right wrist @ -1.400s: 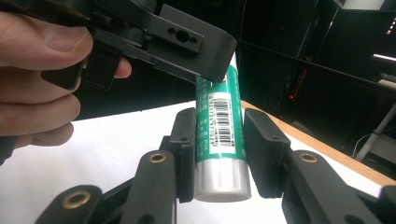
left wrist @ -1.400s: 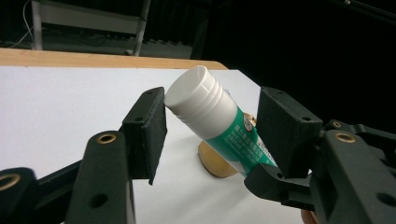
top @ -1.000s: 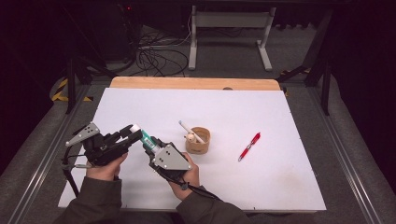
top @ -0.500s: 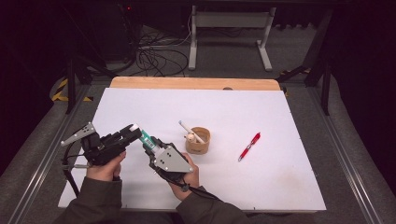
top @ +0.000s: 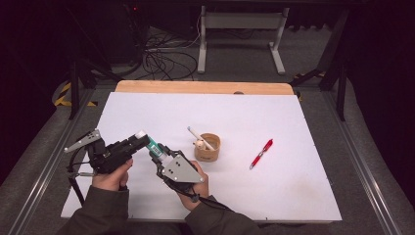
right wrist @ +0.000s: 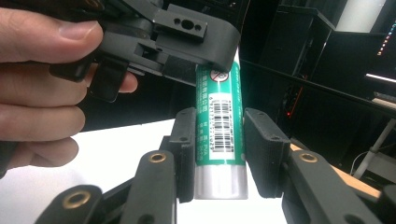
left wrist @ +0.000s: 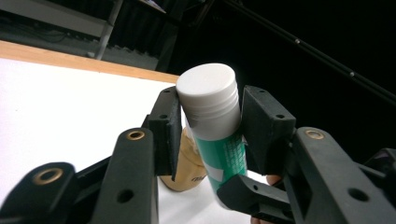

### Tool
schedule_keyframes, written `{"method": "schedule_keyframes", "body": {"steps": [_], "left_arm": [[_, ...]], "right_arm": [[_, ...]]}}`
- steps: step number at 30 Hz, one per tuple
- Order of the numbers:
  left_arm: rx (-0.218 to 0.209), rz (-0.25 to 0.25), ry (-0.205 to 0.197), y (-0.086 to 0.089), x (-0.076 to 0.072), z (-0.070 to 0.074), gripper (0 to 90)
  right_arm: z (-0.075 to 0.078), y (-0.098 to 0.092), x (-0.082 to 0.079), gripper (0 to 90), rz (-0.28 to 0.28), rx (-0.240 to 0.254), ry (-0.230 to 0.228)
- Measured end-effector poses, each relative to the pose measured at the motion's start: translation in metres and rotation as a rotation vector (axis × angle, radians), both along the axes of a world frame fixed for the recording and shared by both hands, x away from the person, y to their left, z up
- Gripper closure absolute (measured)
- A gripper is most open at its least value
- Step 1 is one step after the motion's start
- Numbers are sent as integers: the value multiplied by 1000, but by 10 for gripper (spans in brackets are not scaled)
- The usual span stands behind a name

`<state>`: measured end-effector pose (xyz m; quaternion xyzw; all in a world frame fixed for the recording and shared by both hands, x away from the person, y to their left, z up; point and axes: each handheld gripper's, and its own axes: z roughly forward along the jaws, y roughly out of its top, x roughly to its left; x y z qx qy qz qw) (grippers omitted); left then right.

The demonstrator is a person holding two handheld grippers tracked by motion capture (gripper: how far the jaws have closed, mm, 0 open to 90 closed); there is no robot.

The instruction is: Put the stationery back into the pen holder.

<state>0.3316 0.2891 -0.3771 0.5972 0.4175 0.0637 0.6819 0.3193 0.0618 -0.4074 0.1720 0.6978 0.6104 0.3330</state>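
While you hold both tools above the near-left of the white table [top: 293, 147], a green glue stick with a white cap [top: 148, 141] spans between them. Your left gripper [left wrist: 205, 126] pinches the cap end; your right gripper [right wrist: 218, 144] pinches the silver base end. Its long axis runs tool to tool, so any pull or twist works along that line. Your right gripper view reads the barcode; your left gripper view shows the cap and a tan wooden cup [top: 208, 147].
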Motion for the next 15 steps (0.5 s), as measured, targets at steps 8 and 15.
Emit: {"method": "schedule_keyframes", "body": {"steps": [8,15], "left_arm": [[9,-12,-19,-2,-2,2,648],[30,-5,-36,-4,-4,3,651]], "right_arm": [[-1,0,1,664,-1,-2,6],[0,-1,2,663,4,0,11]]}}
